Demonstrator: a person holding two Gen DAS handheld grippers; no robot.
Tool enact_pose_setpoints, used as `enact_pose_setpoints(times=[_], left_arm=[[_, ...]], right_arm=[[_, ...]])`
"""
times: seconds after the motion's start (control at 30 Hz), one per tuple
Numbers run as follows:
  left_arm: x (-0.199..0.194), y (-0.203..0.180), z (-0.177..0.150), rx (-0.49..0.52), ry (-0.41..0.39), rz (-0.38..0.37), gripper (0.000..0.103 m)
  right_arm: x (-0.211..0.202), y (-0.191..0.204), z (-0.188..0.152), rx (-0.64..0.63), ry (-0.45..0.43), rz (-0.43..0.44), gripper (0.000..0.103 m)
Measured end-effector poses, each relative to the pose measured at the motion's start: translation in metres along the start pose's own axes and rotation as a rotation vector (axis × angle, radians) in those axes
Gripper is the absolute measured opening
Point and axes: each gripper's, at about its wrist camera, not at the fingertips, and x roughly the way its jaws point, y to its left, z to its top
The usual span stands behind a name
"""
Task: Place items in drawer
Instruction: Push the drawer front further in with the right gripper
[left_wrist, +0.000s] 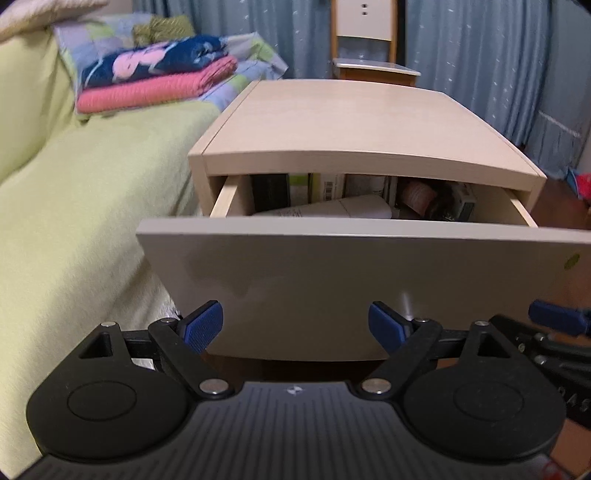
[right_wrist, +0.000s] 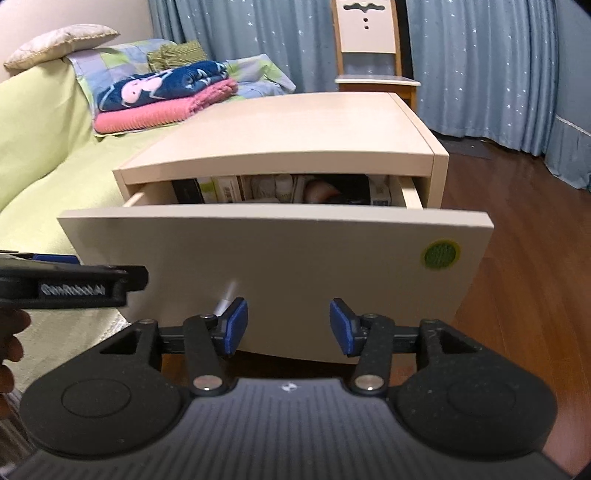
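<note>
Drawer (right_wrist: 273, 266): pulled part-way out of the pale nightstand (right_wrist: 295, 129), packed with boxes and a white tube (left_wrist: 332, 208).
Left gripper (left_wrist: 295, 326): jaws wide apart, empty, before the drawer front.
Right gripper (right_wrist: 288, 326): jaws apart, empty, just beside it.
Bed (left_wrist: 74, 206): left of nightstand, folded blankets (right_wrist: 162, 99) on it.

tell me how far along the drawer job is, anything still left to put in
Looks nearly done: the drawer is pulled out and already holds a white tube, boxes and other small things. Nothing is in hand: the left gripper and right gripper are both open and empty in front of the drawer front. The nightstand top is bare. Likely left: pushing the drawer shut.
</note>
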Motion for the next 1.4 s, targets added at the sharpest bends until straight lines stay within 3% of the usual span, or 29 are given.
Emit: enact_pose_setpoints(times=[0.13, 0.8, 1.4], left_arm=[[0.004, 0.003, 0.002, -0.039, 0.012, 0.012, 0.087], [0.026, -0.009, 0.005, 0.0, 0.017, 0.016, 0.087], [0.033, -0.013, 0.007, 0.014, 0.027, 0.022, 0.089]], right_arm=[[0.004, 0.001, 0.0, 0.002, -0.01, -0.013, 0.051], [0.022, 0.006, 0.003, 0.012, -0.059, -0.076, 0.055], [0.014, 0.005, 0.008, -0.013, -0.082, -0.096, 0.06]])
